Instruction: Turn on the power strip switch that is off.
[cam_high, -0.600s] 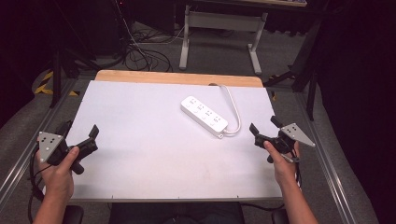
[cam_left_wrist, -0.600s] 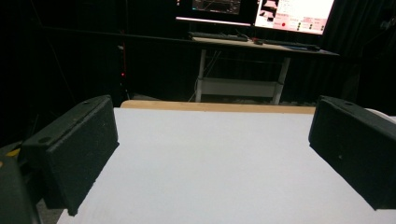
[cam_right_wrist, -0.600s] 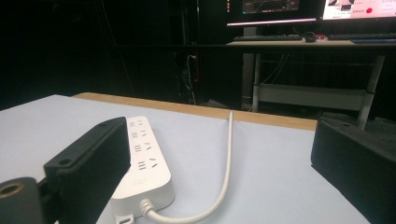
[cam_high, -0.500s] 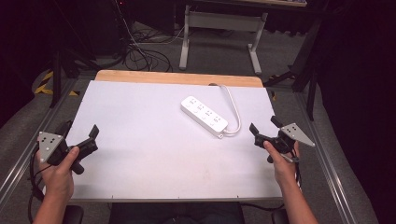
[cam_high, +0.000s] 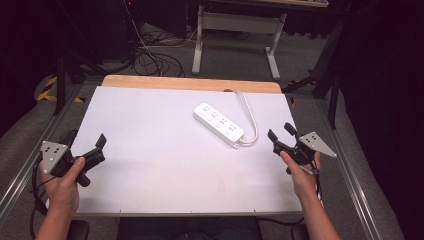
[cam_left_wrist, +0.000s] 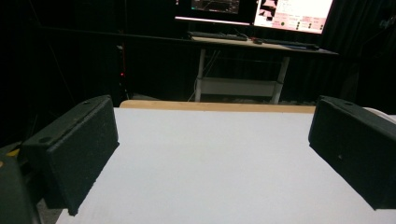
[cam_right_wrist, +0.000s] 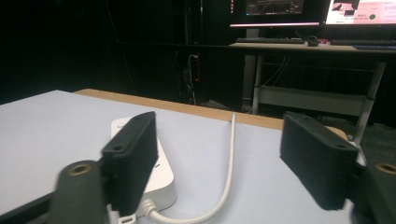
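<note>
High view, left to right: left gripper (cam_high: 89, 145) at table's (cam_high: 165, 165) near-left corner, jaws spread wide, nothing between, held low over bare white top by left hand (cam_high: 62, 175). Probably parked there to keep centre free. Grey three-cornered plate facing up, cable trailing back toward forearm.

Mid-table, toward far right: white power strip (cam_high: 218, 124), lying flat, long axis skewed across table, sockets up. White cord (cam_high: 252, 120) exiting strip's near-right end, looping away and back toward wooden far edge (cam_high: 190, 83), then off table. Nothing plugged in as far as visible.

Right side: right gripper (cam_high: 281, 135) in right hand (cam_high: 300, 167), near table's right edge, just beside cord's bend and strip's near end, apart from both. Jaws moderately wide, empty, aimed at strip.

Left gripper view: both pads wide apart, only bare table between, desk with monitors (cam_left_wrist: 254, 10) far behind.

Right gripper view: strip's end (cam_right_wrist: 161, 175) low at left, partly behind left-hand jaw; cord (cam_right_wrist: 224, 186) arcing up between jaws, untouched. Opening looks wide enough for cord or strip's short end.

Judgement: pre-grasp stance. Right side lined up on cord exit, likely first contact; left idle, positioned to brace or take strip later. Nothing held yet.
</note>
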